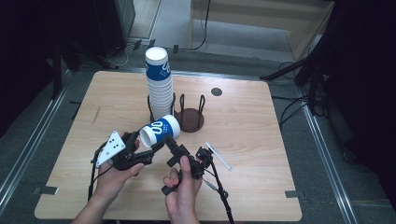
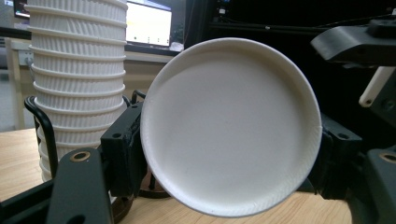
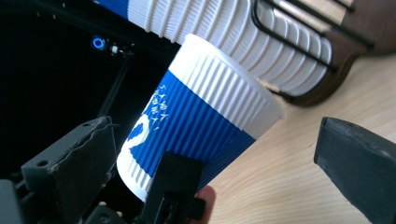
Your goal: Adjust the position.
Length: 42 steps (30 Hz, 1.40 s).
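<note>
- Paper cup (image 1: pixel 160 130): on its side above the table (image 1: pixel 261 154), in front of the cup stack (image 1: pixel 159 81).
- Left gripper (image 1: pixel 148 148): clamped across the cup's base end.
- Right gripper (image 1: pixel 169 140): jaws apart, beside the cup wall.
- Table right half: open; straw (image 1: pixel 218 156) near the right gripper.

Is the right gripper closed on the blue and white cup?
No: in the right gripper view the right gripper has its jaws wide apart, and the cup is held by the left gripper.
</note>
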{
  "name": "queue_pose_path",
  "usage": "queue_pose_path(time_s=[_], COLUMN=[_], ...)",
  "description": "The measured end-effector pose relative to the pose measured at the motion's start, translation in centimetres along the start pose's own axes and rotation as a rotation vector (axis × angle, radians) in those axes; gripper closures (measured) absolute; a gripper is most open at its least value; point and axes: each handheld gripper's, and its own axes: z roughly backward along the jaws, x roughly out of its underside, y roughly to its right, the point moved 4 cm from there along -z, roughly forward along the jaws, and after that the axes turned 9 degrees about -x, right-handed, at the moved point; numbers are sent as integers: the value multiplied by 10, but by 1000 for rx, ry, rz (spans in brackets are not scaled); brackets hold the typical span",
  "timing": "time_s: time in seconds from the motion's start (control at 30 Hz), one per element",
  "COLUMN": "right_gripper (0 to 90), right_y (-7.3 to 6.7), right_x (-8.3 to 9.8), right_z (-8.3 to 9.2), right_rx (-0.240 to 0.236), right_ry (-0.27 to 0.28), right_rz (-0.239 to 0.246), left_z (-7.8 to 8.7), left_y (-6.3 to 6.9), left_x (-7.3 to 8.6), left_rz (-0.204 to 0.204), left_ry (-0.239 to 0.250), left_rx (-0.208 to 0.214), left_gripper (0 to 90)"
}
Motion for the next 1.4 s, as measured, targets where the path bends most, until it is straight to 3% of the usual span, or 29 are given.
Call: queue_pose_path(time_s=[0.03,0.07,0.17,0.5,0.7,1.03,1.4], right_gripper=[0,0,0,0,0,0,0], right_y=[2,2,5,8,13,17,22], right_x=[1,1,1,2,-2,-9,-14], right_z=[-2,-2,-5,-12,-19,-25,-33], right_rx=[-13,-13,-29,-33,-41,-41,-47], right_ry=[3,3,6,19,35,45,50], right_rz=[-50,-50,-124,-222,-321,-371,-394], left_z=[0,0,0,-1,-2,-2,-3], left_y=[0,0,1,4,7,10,11], left_x=[0,0,1,2,2,3,4], left_rz=[-2,-2,-9,-22,-26,-35,-45], left_ry=[-1,-1,-6,-5,-7,-11,-17], left_rx=[0,0,2,8,15,24,30], left_gripper=[277,277,277,277,277,277,277])
